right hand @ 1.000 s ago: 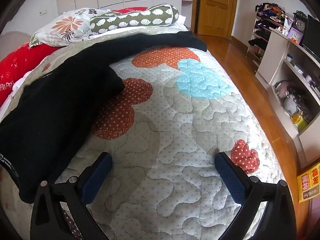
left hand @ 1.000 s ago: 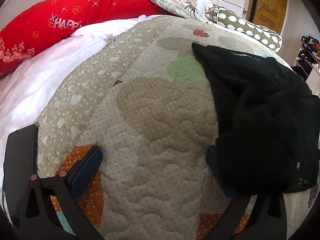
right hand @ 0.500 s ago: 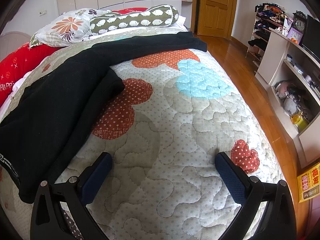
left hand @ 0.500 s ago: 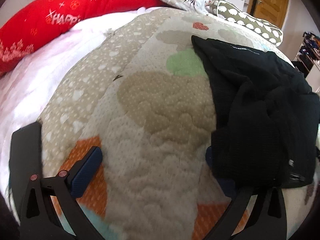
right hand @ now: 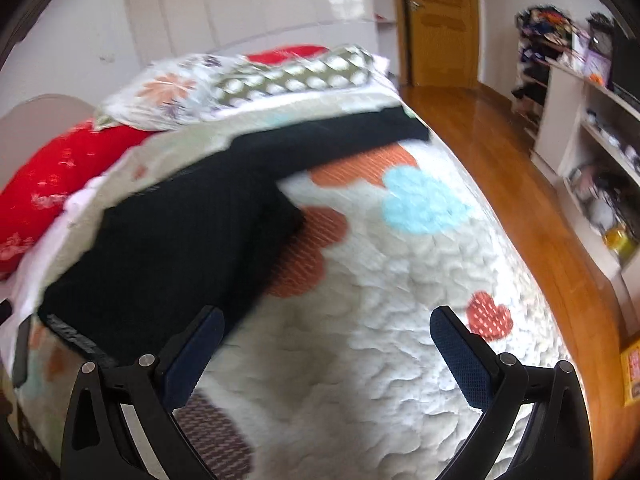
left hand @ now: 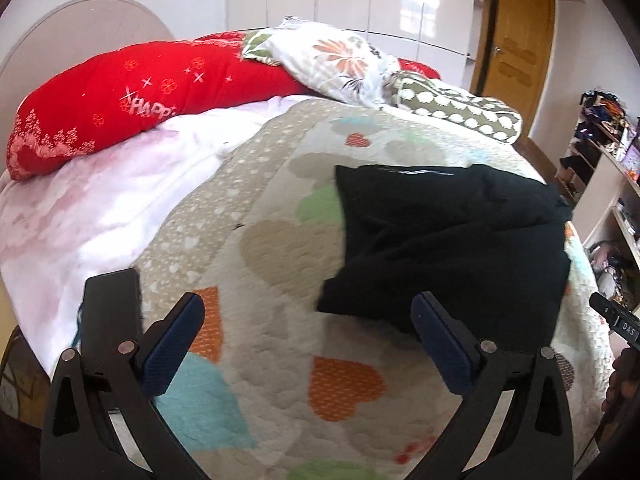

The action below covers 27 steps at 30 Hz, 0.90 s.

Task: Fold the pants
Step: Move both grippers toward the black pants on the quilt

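Black pants (left hand: 444, 244) lie partly folded on a quilted bedspread with coloured hearts (left hand: 280, 360). In the right wrist view the pants (right hand: 192, 240) spread over the left half of the bed, one leg reaching toward the far right edge. My left gripper (left hand: 308, 344) is open and empty, held above the quilt with the pants' near edge just beyond its right finger. My right gripper (right hand: 328, 352) is open and empty, with the pants' waistband end by its left finger.
A red pillow (left hand: 120, 100), a floral pillow (left hand: 332, 60) and a green bolster (left hand: 456, 112) lie at the bed's head. White sheet (left hand: 80, 216) shows at left. Wooden floor (right hand: 520, 184), shelves (right hand: 592, 168) and a door (right hand: 440, 20) are to the right.
Both grippers have pulled back and up from the bed. The left gripper's right finger, earlier under the pants' edge, is now clear of it. The pants lie as before.
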Tool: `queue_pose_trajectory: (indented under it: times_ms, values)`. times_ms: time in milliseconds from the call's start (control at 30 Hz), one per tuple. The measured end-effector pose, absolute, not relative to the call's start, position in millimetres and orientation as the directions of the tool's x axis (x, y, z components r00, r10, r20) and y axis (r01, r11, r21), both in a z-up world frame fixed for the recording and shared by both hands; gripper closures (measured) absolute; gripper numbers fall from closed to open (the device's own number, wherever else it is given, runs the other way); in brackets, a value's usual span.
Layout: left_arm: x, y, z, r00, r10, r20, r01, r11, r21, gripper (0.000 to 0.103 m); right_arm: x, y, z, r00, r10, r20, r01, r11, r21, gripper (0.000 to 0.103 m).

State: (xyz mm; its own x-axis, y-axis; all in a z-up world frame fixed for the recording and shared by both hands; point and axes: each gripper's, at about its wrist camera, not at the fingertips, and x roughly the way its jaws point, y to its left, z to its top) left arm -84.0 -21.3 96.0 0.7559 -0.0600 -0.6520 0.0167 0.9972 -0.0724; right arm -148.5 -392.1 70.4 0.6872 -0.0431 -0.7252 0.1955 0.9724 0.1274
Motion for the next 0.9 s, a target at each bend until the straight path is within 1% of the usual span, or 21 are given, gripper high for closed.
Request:
queue_pose_trajectory:
  times_ms: [100,133,167,233,367,433,633,900]
  values:
    - [-83.8,-33.8,98.0,0.743,-0.079,-0.665,0.034,0.996,-0.080,0.000,-153.6,-380.7,82.9,0.711,0.001,-0.703,0.144,0.979,0.147,0.000]
    - [-80.8,-37.3,97.9,0.727,-0.082,-0.682,0.038,0.996,-0.079,0.000,-156.1,-376.5,86.9,0.722,0.009,-0.692,0.129,0.981,0.147,0.000]
    - [-81.7,-40.6,98.4,0.728,-0.083,-0.681,0.045,0.996,-0.073,0.000,-158.1,-375.1,93.5,0.751,0.022,-0.660,0.118,0.979,0.167,0.000]
    - [-83.5,-47.3,101.7,0.729,-0.088,-0.679,0.055,0.996,-0.069,0.000,-158.5,-369.1,99.8,0.745,0.018,-0.667,0.109,0.983,0.148,0.000]
    - [-87.1,-60.2,104.6,0.729,-0.091,-0.679,0.062,0.996,-0.068,0.000,-153.8,-349.6,100.4,0.733,-0.027,-0.680,0.086,0.995,0.052,0.000]
    - [-87.3,-63.4,105.4,0.725,-0.095,-0.683,0.065,0.995,-0.069,0.000,-151.1,-348.4,100.5,0.713,-0.025,-0.700,0.073,0.997,0.038,0.000]
    - [-86.8,-72.3,103.9,0.719,-0.078,-0.691,0.073,0.997,-0.036,0.000,-152.5,-344.6,102.8,0.717,-0.024,-0.696,0.048,0.999,0.015,0.000]
    - [-85.7,-72.3,103.3,0.714,-0.074,-0.696,0.076,0.997,-0.029,0.000,-151.3,-337.5,100.5,0.730,0.005,-0.683,0.014,1.000,0.022,0.000]
